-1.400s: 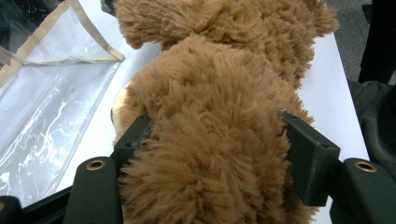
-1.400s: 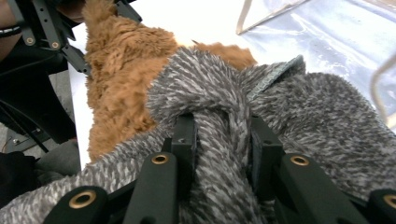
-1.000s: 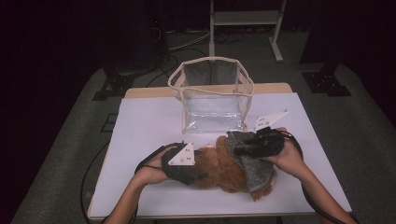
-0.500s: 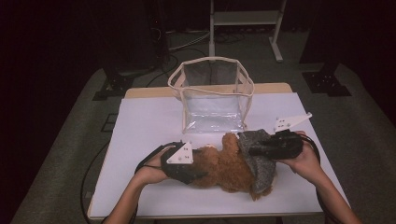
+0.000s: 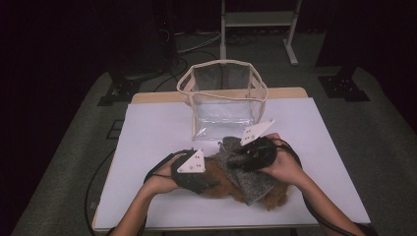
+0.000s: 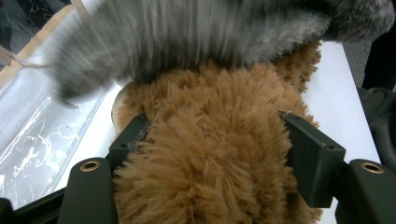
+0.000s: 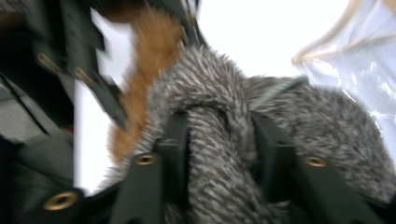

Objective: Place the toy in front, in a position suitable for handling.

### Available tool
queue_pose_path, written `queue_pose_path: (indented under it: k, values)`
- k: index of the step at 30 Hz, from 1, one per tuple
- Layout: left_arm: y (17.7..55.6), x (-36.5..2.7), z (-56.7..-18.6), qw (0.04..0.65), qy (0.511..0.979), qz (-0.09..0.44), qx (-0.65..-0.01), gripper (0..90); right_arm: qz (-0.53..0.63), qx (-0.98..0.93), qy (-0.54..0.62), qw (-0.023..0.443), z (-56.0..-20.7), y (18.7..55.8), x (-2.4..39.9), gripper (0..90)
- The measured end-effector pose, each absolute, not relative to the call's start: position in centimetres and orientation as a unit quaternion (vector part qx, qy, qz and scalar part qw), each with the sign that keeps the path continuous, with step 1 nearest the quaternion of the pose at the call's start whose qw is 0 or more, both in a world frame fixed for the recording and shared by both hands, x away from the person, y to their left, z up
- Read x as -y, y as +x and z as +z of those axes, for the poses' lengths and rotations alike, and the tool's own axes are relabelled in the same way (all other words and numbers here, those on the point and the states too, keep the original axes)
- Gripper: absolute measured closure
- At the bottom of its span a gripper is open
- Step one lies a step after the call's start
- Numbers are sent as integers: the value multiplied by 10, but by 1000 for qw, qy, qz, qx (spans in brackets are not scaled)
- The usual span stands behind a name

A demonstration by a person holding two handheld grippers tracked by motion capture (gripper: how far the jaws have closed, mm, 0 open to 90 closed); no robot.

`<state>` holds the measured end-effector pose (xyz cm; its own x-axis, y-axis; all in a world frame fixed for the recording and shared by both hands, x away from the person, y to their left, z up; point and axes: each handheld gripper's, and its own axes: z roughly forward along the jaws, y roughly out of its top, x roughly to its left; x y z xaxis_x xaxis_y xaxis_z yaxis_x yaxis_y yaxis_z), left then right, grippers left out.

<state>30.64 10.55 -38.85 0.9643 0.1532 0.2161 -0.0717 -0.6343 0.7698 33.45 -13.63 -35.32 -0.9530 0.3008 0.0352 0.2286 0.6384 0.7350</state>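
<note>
A brown furry plush toy [image 5: 222, 181] lies on the white table [image 5: 147, 132], half under a grey furry cloth [image 5: 252, 183]. My left gripper [image 5: 211, 185] is shut on the toy's left end. In the left gripper view its jaws [image 6: 215, 135] squeeze the brown fur [image 6: 219, 177] and have just been opening a little. My right gripper [image 5: 236, 160] points left over the grey cloth. In the right gripper view a fold of grey fur [image 7: 215, 154] fills the gap of that gripper [image 7: 219, 135], whose jaws have just been opening.
A clear plastic bag [image 5: 223, 98] with cream trim stands open behind the toy, at the table's far middle. Bare white tabletop lies to the left and right. Cables trail from both grippers. A white stand [image 5: 255, 19] is on the floor beyond.
The right gripper swung out to the right, then came back left with the grey cloth. The left gripper stayed on the toy.
</note>
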Motion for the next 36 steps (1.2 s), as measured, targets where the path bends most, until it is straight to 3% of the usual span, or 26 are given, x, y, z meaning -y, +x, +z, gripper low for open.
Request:
queue_pose_path:
  k: [4,8,10,14,20,21,22,26,36]
  values:
    - [308,-106,-388,429,893,131,-24,309,435,-887,152,37,-352,331,147,449]
    - [307,-106,-387,427,894,130,-24,307,447,-882,137,62,-334,320,156,350]
    - [308,-106,-387,427,895,129,-26,299,450,-879,133,83,-326,314,164,338]
    - [308,-106,-387,427,895,128,-26,295,450,-878,142,80,-326,313,176,330]
    - [308,-105,-388,427,894,131,-25,289,446,-880,149,68,-345,317,170,382]
    - [308,-106,-388,429,894,130,-25,289,441,-882,148,75,-349,318,167,410]
    - [309,-107,-390,431,893,127,-26,282,428,-887,149,86,-359,318,163,493]
    - [313,-109,-393,444,887,122,-31,238,434,-881,172,68,-372,324,170,563]
    - [323,-120,-405,485,866,102,-65,82,444,-877,177,53,-376,329,184,617]
